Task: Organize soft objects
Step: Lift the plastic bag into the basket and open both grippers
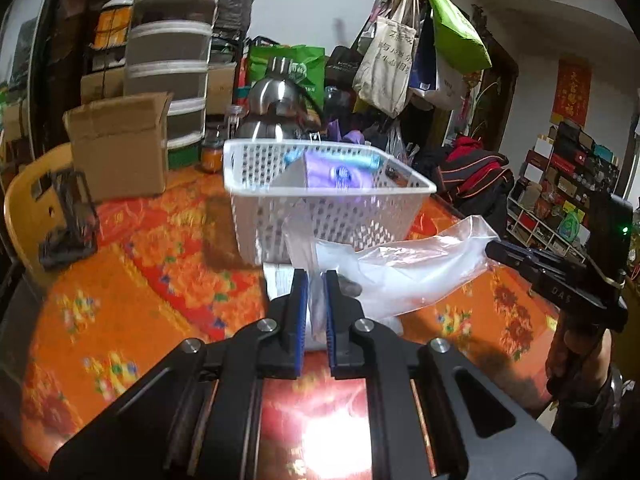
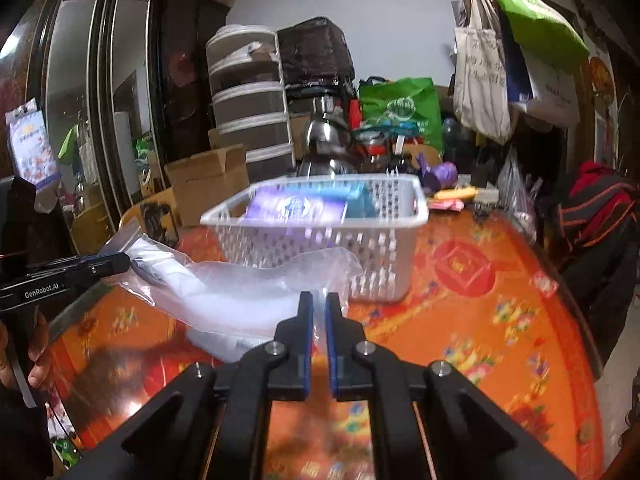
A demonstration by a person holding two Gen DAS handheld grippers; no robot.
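You are stretching a clear, crinkled plastic bag (image 1: 408, 268) between both tools, just in front of the white perforated plastic basket (image 1: 320, 200) standing on the orange and red floral tablecloth (image 1: 152, 280). Your left gripper (image 1: 317, 280), black with ribbed blue pads, is pinching one gathered end of the thin film with its jaws nearly together; your right gripper (image 2: 319, 304) is clamping the other end the same way. The bag is hanging as a long, limp, glossy tube with soft folds, its long axis running sideways along the basket's front wall and sagging in the middle. Inside the basket, purple and blue soft packets (image 2: 296, 204) are lying blurred.
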